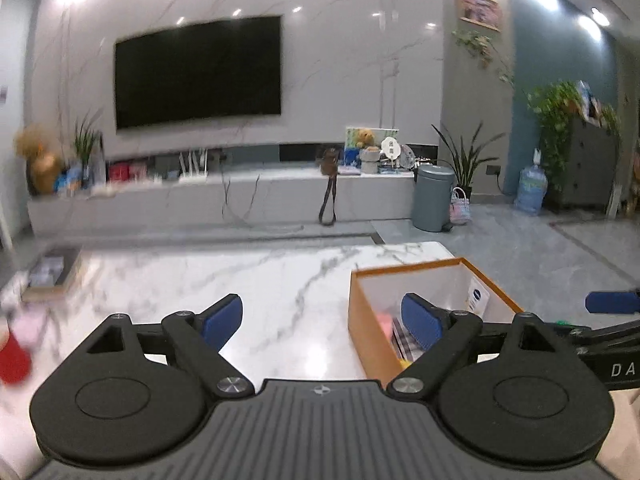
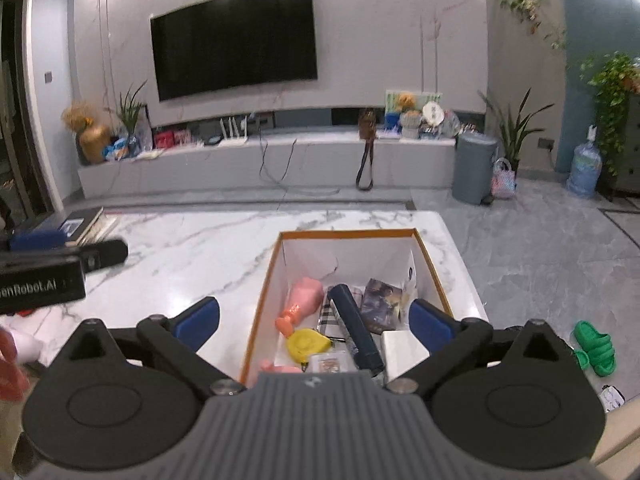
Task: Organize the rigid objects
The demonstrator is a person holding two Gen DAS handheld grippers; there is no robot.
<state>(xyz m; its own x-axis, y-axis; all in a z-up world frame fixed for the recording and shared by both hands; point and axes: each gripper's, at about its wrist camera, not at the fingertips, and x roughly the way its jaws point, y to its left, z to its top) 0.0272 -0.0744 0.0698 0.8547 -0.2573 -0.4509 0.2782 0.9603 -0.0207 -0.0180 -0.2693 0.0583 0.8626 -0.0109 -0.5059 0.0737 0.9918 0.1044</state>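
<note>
An orange-rimmed open box (image 2: 276,264) stands on the white marble table (image 2: 200,248); it also shows at the right of the left wrist view (image 1: 360,320). It holds a pink figure (image 2: 304,300), a yellow tape measure (image 2: 306,345), a dark blue folded umbrella (image 2: 356,328), a dark booklet (image 2: 380,304), a white block (image 2: 402,350) and a card (image 2: 328,363). My right gripper (image 2: 314,322) is open and empty above the box's near end. My left gripper (image 1: 322,318) is open and empty over the table, left of the box.
A stack of books (image 2: 86,222) lies at the table's far left corner. A red and white object (image 1: 14,356) sits at the left edge, blurred. Green slippers (image 2: 594,346) lie on the floor to the right. A TV console (image 2: 260,160) and grey bin (image 2: 474,168) stand beyond.
</note>
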